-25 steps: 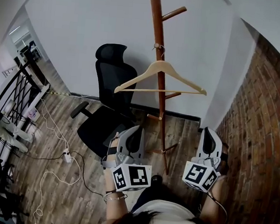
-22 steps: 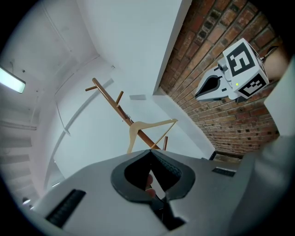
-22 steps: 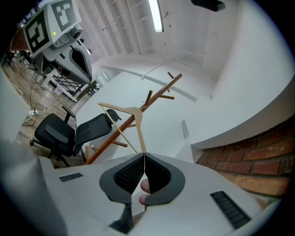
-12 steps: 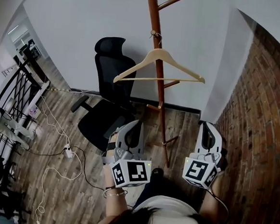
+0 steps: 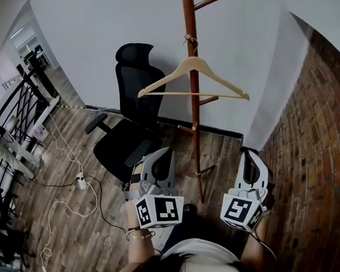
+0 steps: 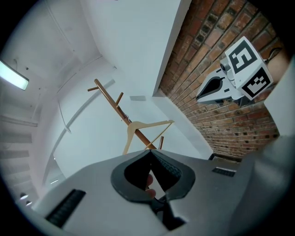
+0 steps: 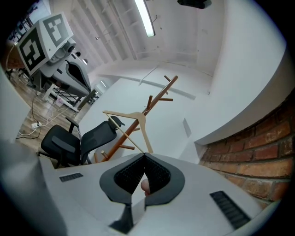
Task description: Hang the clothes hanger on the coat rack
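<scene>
Power strip point(image 5: 82, 185) on the floor at 8 o'clock and office chair point(image 5: 129, 129) at 10 sit off to the side, not in your way. Your left tool point(image 5: 165, 154), at 6, is pressed together on nothing; the clothes hanger point(image 5: 192, 64) hangs by its hook high on the coat rack point(image 5: 196, 134) at 12, so the job looks done. Right tool point(image 5: 249, 154), at 5, likewise closed and empty, with the brick wall point(image 5: 316, 144) close at 3.

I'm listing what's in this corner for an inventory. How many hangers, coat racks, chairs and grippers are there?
Hanger: 1
Coat rack: 1
Chair: 1
Grippers: 2 (left gripper, right gripper)
Total: 5
</scene>
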A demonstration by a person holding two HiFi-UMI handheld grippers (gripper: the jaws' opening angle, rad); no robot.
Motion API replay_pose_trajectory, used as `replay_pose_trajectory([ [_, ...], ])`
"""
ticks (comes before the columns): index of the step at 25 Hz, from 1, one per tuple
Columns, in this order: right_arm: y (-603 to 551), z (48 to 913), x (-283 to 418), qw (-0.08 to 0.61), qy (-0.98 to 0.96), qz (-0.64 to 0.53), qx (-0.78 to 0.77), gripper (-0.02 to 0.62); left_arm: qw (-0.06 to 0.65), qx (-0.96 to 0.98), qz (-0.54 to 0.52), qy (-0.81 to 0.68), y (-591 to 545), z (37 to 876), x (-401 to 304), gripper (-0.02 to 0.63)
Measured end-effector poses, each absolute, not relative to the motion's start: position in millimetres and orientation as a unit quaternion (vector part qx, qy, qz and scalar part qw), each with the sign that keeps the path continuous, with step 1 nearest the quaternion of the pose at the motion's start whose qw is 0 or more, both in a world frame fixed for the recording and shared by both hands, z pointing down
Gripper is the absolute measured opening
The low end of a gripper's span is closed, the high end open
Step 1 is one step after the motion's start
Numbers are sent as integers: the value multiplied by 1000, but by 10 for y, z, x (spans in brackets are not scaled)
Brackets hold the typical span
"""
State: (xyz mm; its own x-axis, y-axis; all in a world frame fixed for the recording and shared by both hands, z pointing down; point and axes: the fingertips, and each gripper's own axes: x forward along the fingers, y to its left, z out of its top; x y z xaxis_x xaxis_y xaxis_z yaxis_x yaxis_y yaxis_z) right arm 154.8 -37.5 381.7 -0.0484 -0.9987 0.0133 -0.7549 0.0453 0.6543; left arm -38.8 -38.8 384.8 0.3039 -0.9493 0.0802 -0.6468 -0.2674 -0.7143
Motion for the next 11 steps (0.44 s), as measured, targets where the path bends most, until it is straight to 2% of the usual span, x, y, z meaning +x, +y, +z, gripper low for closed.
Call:
replay_pose_trajectory([
  [11, -396, 3902, 1541, 230, -692, -238, 642, 37, 259, -782, -237, 516, -417, 3919, -300, 11],
])
